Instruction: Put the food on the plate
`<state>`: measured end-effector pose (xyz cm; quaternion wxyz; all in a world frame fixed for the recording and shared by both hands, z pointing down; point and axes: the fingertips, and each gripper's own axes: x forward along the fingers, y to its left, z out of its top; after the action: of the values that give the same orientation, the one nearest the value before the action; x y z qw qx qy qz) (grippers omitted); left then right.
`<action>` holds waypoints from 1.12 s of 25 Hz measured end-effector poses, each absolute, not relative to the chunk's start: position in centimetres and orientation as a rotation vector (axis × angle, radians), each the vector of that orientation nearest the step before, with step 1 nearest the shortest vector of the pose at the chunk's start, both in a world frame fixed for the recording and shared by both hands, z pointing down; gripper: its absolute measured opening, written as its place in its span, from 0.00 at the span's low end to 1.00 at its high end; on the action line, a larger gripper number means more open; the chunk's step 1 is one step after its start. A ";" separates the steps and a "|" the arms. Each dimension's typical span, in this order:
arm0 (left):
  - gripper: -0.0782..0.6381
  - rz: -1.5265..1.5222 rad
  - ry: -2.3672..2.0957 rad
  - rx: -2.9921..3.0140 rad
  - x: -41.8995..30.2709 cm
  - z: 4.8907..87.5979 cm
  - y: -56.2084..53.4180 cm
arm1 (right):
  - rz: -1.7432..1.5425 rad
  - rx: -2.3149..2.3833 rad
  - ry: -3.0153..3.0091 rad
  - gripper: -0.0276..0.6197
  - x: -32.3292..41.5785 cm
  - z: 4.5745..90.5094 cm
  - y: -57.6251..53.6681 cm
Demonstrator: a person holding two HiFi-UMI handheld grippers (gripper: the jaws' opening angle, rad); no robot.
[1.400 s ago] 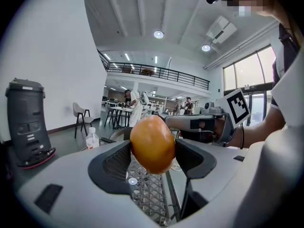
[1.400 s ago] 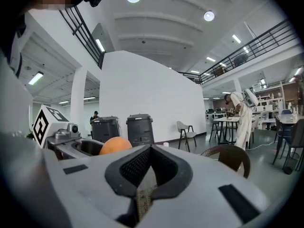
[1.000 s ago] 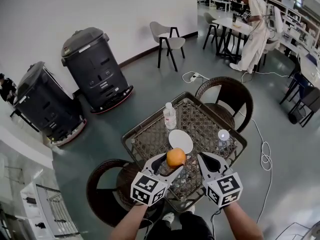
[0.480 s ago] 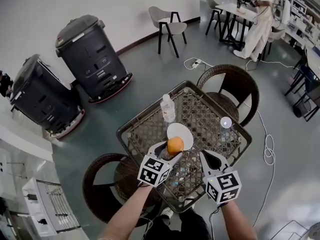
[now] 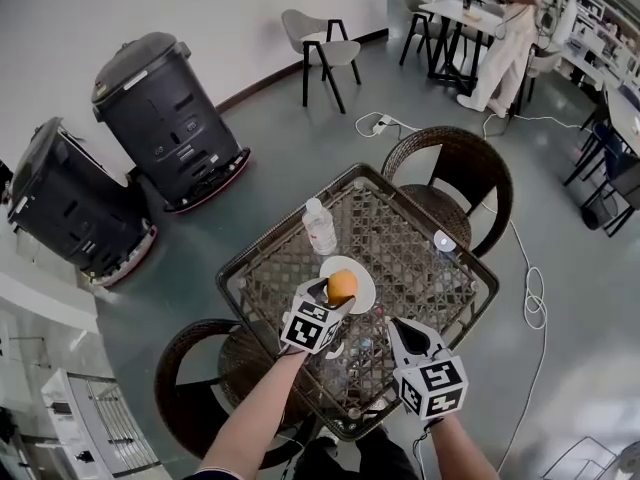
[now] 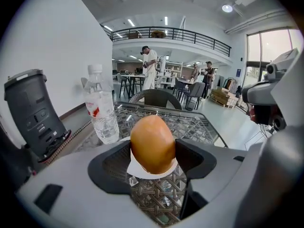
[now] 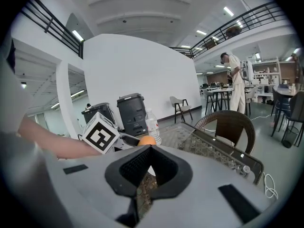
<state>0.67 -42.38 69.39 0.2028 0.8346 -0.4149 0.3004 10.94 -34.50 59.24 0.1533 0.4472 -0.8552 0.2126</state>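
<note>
The left tool (image 5: 338,298) grips the orange (image 6: 152,144) between its jaws, just over the white plate (image 5: 363,275) on the bench (image 5: 425,253). The right tool (image 5: 396,328) is near the plate, its jaws pressed together with nothing between them.

Your right gripper's (image 7: 149,150) jaws meet at the tips, with nothing between them. Just past them you see the orange (image 7: 147,140) at the tip of your left gripper (image 7: 140,139). A water bottle (image 7: 153,125) stands behind it on the wicker table (image 7: 209,148).
</note>
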 end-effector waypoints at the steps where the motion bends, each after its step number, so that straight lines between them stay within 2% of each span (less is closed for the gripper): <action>1: 0.53 0.856 -1.155 2.325 0.8 69.8 -42.7 | 0.622 1.286 -2.444 0.05 11.2 59.6 -34.5; 16: 0.53 1.347 -1.078 2.316 2.3 75.1 -44.7 | 0.677 1.310 -2.384 0.05 13.7 61.9 -34.5; 28: 0.53 1.325 -1.060 2.329 3.3 75.9 -45.3 | 0.690 1.319 -2.371 0.05 14.3 62.1 -34.6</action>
<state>3.32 -45.27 75.89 0.1294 0.8015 -0.3648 0.4559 14.30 -34.62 62.13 0.1702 0.4642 -0.8345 0.2430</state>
